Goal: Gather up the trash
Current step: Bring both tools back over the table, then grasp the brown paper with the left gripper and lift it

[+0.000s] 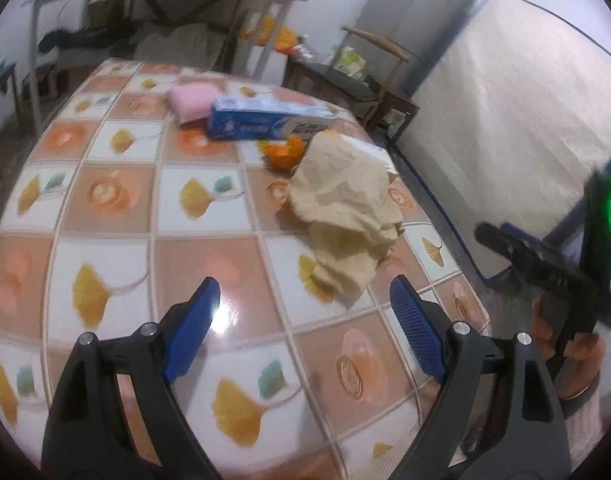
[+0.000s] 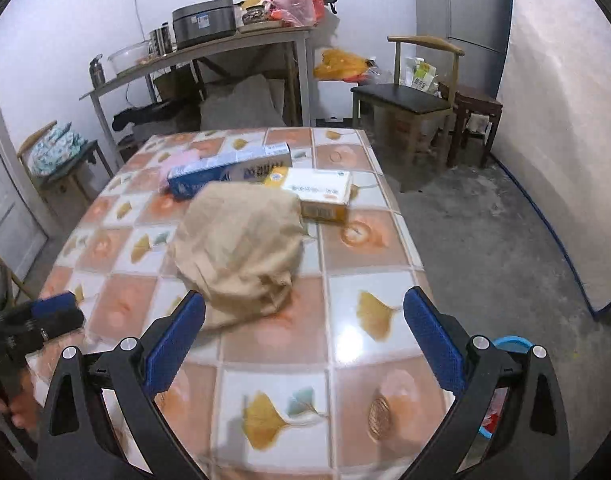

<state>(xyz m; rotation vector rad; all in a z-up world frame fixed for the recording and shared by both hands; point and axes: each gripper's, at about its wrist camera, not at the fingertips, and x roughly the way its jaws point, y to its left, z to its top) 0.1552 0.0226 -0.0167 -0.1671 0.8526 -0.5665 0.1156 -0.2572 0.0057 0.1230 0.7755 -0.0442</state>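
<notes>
The room has plain white walls (image 2: 65, 20) and a bare grey concrete floor (image 2: 485, 248). A table (image 2: 365, 240) with a glossy checked cloth of orange and white squares fills the centre; at 12 o'clock beyond it a long grey side table (image 2: 241, 46) stands against the wall, loaded with a cooker pot (image 2: 204, 24) and plastic bags (image 2: 293, 4). At 1 o'clock a wooden chair (image 2: 409, 100) with a dark seat stands beside a dark stool (image 2: 475, 112), with a grey refrigerator (image 2: 465, 20) behind them, and at 3 o'clock a white mattress (image 2: 565, 160) leans upright against the wall.

Tablecloth (image 2: 369, 292): checked peach and white, yellow ginkgo leaves. Crumpled paper bag (image 2: 241, 248): plain tan. Long box (image 2: 229, 172): blue, white. Flat box (image 2: 321, 192): white, yellow edge. Pouch (image 1: 193, 98): pink. Gripper pads (image 2: 177, 340): blue.
</notes>
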